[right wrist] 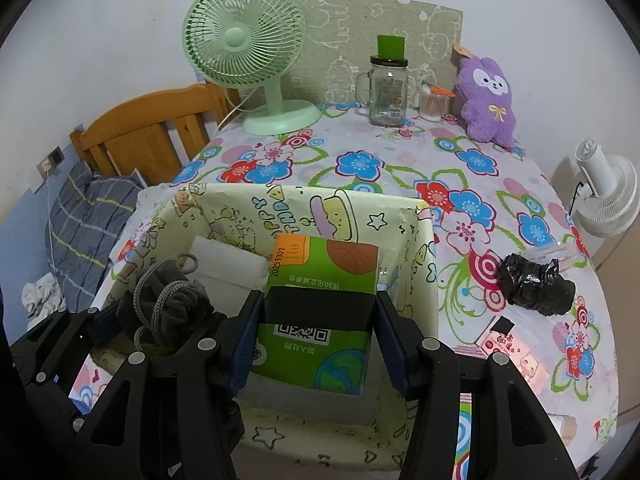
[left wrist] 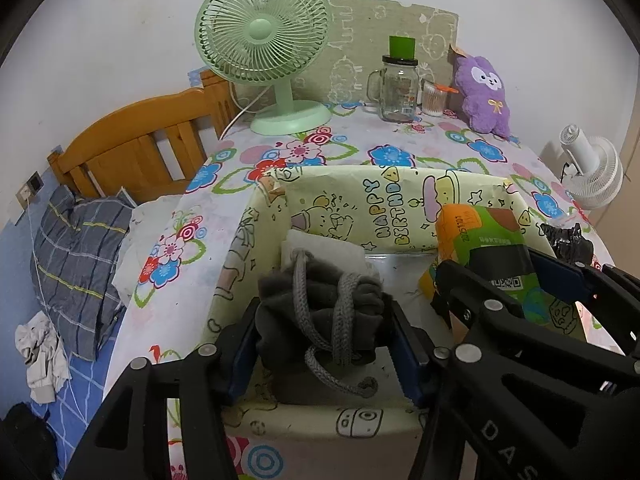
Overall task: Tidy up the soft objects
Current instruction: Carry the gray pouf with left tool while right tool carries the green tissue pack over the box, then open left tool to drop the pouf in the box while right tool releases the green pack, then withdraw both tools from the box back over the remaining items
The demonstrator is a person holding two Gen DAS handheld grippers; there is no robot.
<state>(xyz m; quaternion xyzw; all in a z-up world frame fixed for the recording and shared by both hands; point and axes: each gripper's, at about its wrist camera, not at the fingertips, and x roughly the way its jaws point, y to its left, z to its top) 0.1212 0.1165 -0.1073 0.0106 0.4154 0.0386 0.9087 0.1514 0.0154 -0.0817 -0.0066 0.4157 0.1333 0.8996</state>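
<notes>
The left gripper (left wrist: 322, 334) has a grey drawstring pouch (left wrist: 320, 300) between its pads, low inside the paper-lined box (left wrist: 348, 208); the pads look barely pressed on it, so I cannot tell whether it is gripped or already let go. The right gripper (right wrist: 316, 334), clamped on a green tissue pack (right wrist: 320, 308), holds it over the same box, close beside the left one. The pouch's loose cord (left wrist: 340, 360) hangs over the near side and could snag on a finger as the gripper backs out, dragging the pouch out again. The two grippers sit so near each other that they might knock together, or the pack might come down tilted against the box wall. Counted: one pouch, one tissue pack, one white folded piece (right wrist: 228, 260) already in the box, one crumpled black bag (right wrist: 536, 284) on the counter (right wrist: 400, 152), one purple plush (right wrist: 488, 100), two fans, one glass jar (right wrist: 386, 92).
</notes>
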